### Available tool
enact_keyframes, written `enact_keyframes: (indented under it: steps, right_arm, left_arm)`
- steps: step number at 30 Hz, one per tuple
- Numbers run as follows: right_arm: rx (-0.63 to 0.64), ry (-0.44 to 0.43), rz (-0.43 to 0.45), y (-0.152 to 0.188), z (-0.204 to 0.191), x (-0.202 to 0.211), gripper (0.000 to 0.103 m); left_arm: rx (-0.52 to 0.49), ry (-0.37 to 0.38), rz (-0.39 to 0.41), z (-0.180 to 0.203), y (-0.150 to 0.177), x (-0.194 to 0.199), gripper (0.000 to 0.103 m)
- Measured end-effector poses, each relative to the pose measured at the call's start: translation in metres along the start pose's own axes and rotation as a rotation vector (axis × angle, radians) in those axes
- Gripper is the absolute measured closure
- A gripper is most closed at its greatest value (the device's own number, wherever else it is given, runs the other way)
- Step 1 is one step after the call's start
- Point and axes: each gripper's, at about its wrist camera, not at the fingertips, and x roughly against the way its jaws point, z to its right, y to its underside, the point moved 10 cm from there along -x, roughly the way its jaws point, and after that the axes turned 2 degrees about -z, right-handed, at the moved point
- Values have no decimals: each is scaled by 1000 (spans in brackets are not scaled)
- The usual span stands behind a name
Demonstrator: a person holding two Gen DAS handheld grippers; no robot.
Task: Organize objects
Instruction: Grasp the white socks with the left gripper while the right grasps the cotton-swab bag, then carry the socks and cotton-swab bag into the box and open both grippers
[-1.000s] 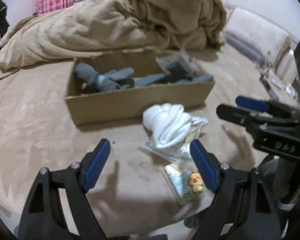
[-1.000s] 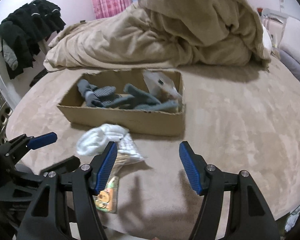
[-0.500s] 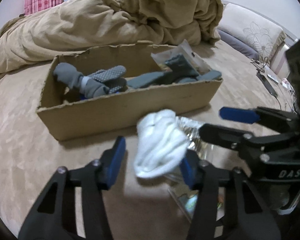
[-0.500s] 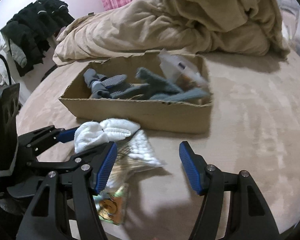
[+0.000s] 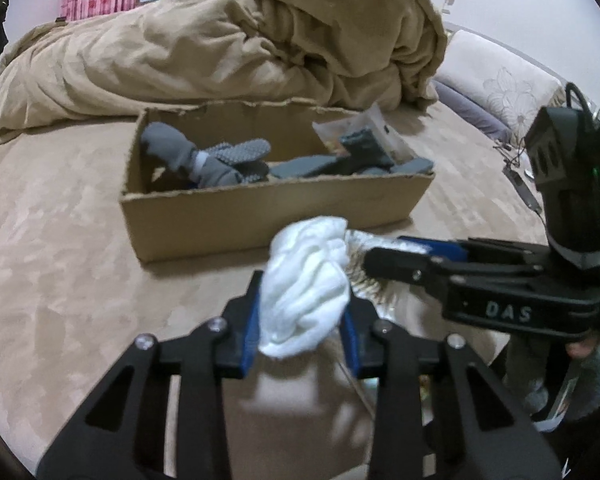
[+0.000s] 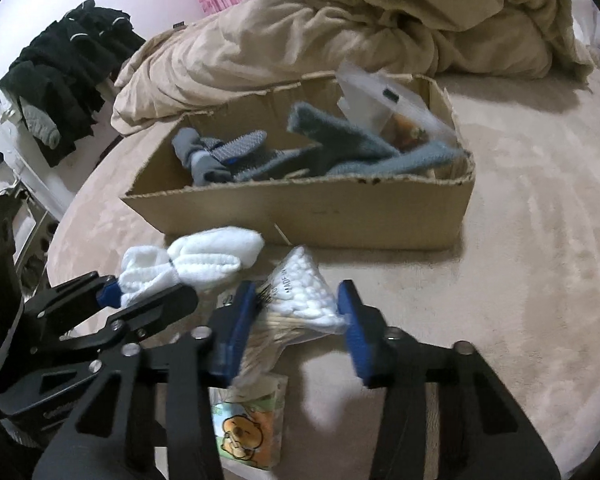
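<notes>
My left gripper (image 5: 302, 320) is shut on a rolled white sock (image 5: 306, 290), held just above the bed in front of the cardboard box (image 5: 260, 216). The sock also shows in the right wrist view (image 6: 192, 268), with the left gripper (image 6: 140, 300) clamped on it. My right gripper (image 6: 296, 320) is closed around a clear bag of cotton swabs (image 6: 300, 300), its blue pads touching both sides. The box (image 6: 320, 220) holds grey socks (image 6: 228, 156) and a clear packet (image 6: 384, 100).
A small packet with a cartoon bear (image 6: 248, 436) lies on the tan bed cover under the right gripper. A heaped beige duvet (image 5: 220, 40) fills the back. Dark clothes (image 6: 64, 76) hang at the left. A pillow (image 5: 504, 88) lies far right.
Both grippers moved in and closed: the left one shut on the white sock and lifted it, the right one closed around the cotton swab bag.
</notes>
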Motion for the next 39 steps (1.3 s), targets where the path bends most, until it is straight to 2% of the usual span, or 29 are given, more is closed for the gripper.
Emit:
enact_keyframes:
  steps: [2,7,14,22,32,39]
  right_arm:
    - [13,10,15,-2,-3,6,69]
    - [51,85,97,-14,-9,34,73]
    - [80,106,177,-43,-21,76,74]
    - [140,128,247,-82,-40,113,74]
    - [201,164,272,-128,-52,116,74]
    - [204,174,246,-140,-42,84,74]
  left_arm:
    - [4,-1,14,0,-2,10,69]
    - [14,-3,42,0,-9,36,69]
    - [56,-63,49,-12,-29,72,69]
    - [92,-102,114,-27,-69,110,69]
    - [79,-121,142,-37,-119,118,69]
    - [87,-127,125,-50,-135,88,68]
